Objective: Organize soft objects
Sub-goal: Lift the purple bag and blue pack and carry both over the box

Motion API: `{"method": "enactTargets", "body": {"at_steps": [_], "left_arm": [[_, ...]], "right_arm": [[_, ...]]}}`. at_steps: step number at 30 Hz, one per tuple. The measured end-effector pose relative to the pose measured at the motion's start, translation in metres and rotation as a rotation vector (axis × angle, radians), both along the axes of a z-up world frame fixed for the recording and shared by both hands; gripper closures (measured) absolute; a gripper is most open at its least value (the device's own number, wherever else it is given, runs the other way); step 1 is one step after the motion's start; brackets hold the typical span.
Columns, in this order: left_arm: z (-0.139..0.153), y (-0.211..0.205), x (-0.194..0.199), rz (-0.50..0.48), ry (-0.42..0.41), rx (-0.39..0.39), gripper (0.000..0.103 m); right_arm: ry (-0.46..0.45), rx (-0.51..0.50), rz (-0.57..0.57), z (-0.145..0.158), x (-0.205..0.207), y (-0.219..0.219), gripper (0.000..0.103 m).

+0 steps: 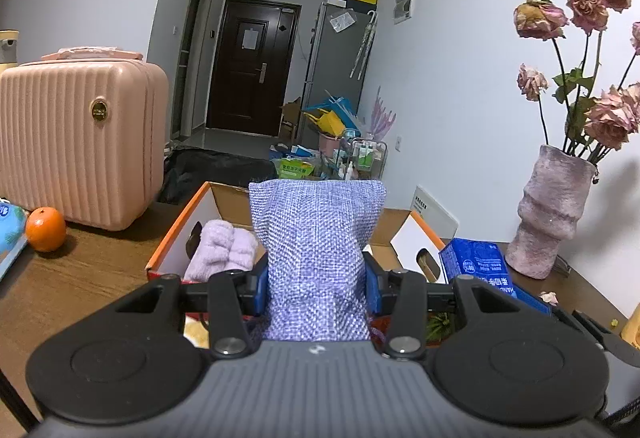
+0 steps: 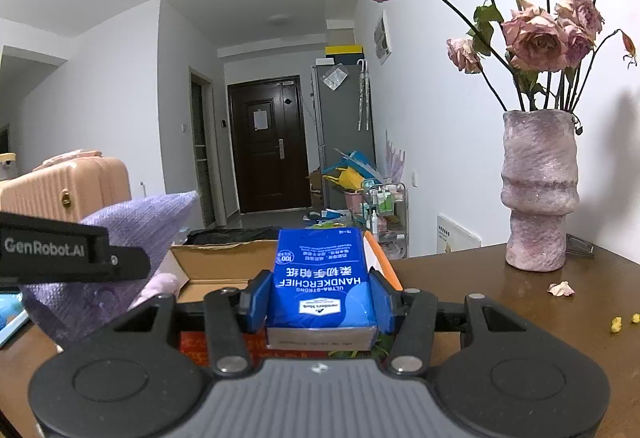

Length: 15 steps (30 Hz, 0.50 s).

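My left gripper [image 1: 316,284] is shut on a purple woven pouch [image 1: 316,238] and holds it upright above an open cardboard box [image 1: 176,238] with orange edges. A fluffy lilac soft item [image 1: 222,252] lies inside the box. My right gripper [image 2: 320,296] is shut on a blue handkerchief tissue pack [image 2: 322,278], held over the box's right side [image 2: 384,262]. The pack also shows in the left wrist view [image 1: 476,266]. The pouch [image 2: 132,234] and the left gripper's body [image 2: 60,254] show at the left of the right wrist view.
A pink suitcase [image 1: 80,138] and an orange [image 1: 45,229] stand left on the wooden table [image 1: 80,278]. A pink vase of dried roses [image 2: 540,190] stands right, with fallen petals [image 2: 560,289] near it. A blue packet [image 1: 10,230] lies at the far left.
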<state>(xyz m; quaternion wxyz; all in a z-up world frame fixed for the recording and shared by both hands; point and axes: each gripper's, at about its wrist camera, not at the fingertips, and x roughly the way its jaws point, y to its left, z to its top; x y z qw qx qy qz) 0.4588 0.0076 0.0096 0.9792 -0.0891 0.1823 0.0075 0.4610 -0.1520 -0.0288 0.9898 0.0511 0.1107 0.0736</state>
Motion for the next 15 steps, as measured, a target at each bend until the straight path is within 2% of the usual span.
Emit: {"method": "enactTargets", "body": {"at_steps": [15], "left_arm": [[0.000,0.003,0.048,-0.005,-0.007,-0.014,0.059]], "right_arm": [[0.016,0.021,-0.010,-0.002,0.053,0.007,0.052]]}}
